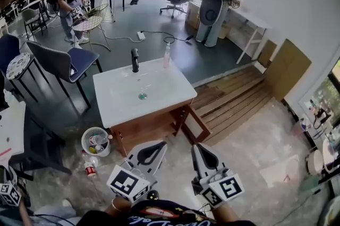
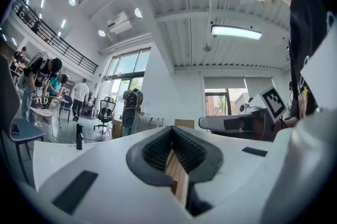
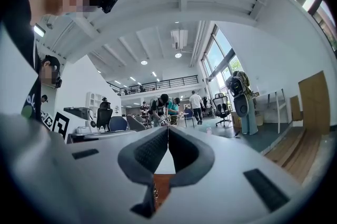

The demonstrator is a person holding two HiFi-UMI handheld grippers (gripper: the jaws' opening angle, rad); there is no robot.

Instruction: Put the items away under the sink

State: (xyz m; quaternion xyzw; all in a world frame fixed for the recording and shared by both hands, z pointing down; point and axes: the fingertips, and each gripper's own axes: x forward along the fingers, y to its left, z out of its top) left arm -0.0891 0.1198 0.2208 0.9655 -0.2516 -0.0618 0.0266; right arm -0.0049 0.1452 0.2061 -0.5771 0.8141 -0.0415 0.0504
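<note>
**Bright daylight, heavy fisheye bend**

Daylight floods in through tall windows [image 2: 124, 68] far beyond the left gripper [image 2: 172, 132], and a strip lamp [image 2: 236, 32] glows high above its fingers [image 2: 152, 150]. Shadows are soft. Both gripper views curve hard into black corners. The white casing nearest the lens, behind the right gripper [image 3: 168, 131], is smeared out of focus.

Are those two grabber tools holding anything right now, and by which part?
Nothing is held: the left gripper and the right gripper both have jaws closed together, with no item between them.
</note>
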